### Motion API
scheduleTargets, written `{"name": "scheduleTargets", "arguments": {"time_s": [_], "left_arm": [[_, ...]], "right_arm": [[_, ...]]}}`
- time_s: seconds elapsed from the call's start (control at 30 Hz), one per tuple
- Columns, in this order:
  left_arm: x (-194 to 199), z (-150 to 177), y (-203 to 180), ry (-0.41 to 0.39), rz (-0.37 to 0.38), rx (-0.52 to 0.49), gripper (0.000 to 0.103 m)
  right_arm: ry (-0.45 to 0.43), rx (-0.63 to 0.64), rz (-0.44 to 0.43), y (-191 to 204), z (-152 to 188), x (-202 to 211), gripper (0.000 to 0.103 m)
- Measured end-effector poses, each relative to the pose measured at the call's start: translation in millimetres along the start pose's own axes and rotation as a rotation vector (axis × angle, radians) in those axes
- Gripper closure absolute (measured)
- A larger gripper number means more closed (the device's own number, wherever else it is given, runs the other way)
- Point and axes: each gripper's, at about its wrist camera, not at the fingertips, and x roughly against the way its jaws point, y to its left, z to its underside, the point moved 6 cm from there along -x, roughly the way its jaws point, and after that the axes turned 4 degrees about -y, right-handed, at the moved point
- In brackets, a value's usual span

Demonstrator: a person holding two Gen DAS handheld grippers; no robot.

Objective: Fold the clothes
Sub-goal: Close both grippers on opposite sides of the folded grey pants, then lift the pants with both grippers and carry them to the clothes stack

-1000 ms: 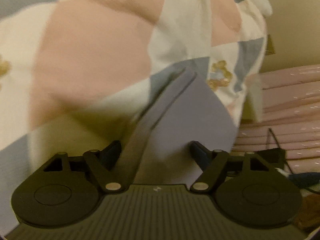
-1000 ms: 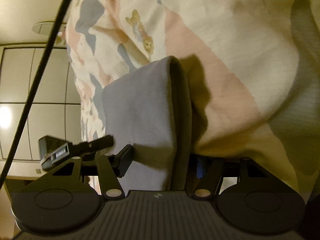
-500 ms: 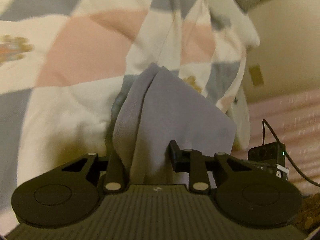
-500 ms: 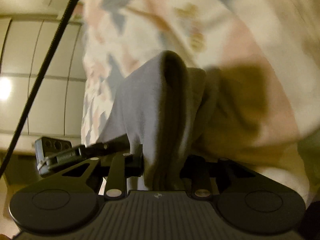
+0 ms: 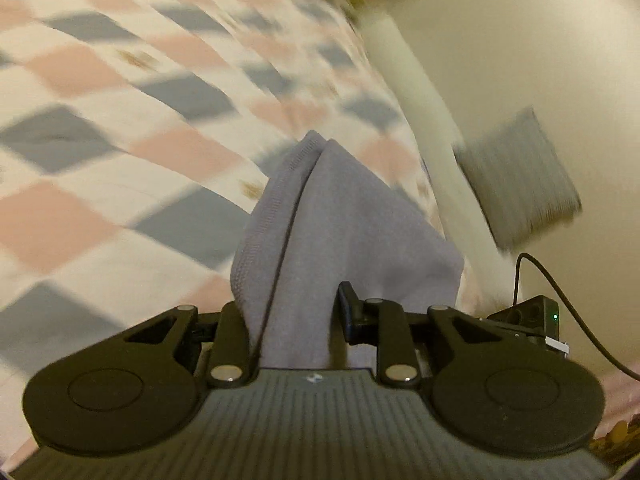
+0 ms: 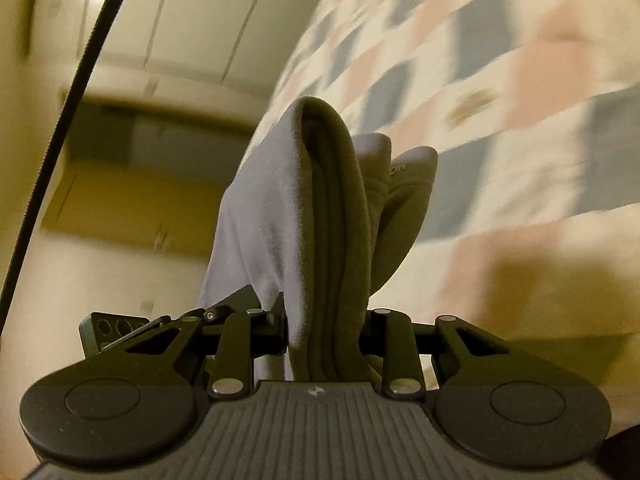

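Note:
A lavender-grey garment (image 5: 340, 224) rises in a folded peak straight out of my left gripper (image 5: 294, 316), whose jaws are shut on its bunched edge. The same garment (image 6: 288, 216) shows in the right wrist view as several thick layers doubled over, and my right gripper (image 6: 326, 328) is shut on them. Both ends of the cloth are lifted off the checked bedspread (image 5: 120, 128), which lies blurred behind. The fingertips of both grippers are buried in fabric.
The bedspread (image 6: 500, 92) of pink, grey and white squares fills the right side of the right wrist view. A grey cushion (image 5: 520, 176) leans on the cream wall. A small black device (image 5: 528, 316) with a cable sits at right. Pale cupboard doors (image 6: 180, 20) stand at left.
Both grippers closed on the garment's edges and lifted it away from the bedspread. The views swung, and the bedspread now looks farther off and blurred.

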Motion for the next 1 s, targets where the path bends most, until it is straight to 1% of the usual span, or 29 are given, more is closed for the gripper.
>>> {"name": "scheduleTargets", "arguments": {"time_s": [0.1,0.2,0.27,0.37,0.47,0.5,0.6,0.73,0.9,1.0], "left_arm": [[82,11,36,-0.108,-0.059,0.060,0.081],[164,25,75,-0.182,-0.117,0.094,0.081],[218,34,103,-0.217,-0.152,0.111,0.081],[297,37,149,-0.263,-0.202,0.123,0.081],[357,39,186,-0.313,-0.240,0.157,0.081],[375,40,198,-0.331,-0.251,0.171,0.081],[419,43,226,-0.398,-0.270,0.217,0.081],[463,46,258,-0.505,-0.308,0.275,0.081],[515,38,298,-0.599,-0.377,0.303,0.081],[544,21,321,-0.628,-0.404,0.307,0.081]], "right_arm": [[0.101,0.069,-0.043,50,39,-46,0.075],[0.198,0.131,-0.086,101,85,-94,0.075],[0.244,0.150,-0.113,132,125,-128,0.075],[0.293,0.152,-0.149,173,182,-179,0.075],[0.356,0.151,-0.176,213,233,-230,0.075],[0.379,0.156,-0.178,224,244,-243,0.075],[0.445,0.197,-0.179,259,276,-277,0.075],[0.526,0.261,-0.196,296,311,-313,0.075],[0.619,0.311,-0.245,330,337,-375,0.075],[0.653,0.323,-0.260,354,350,-412,0.075]]}}
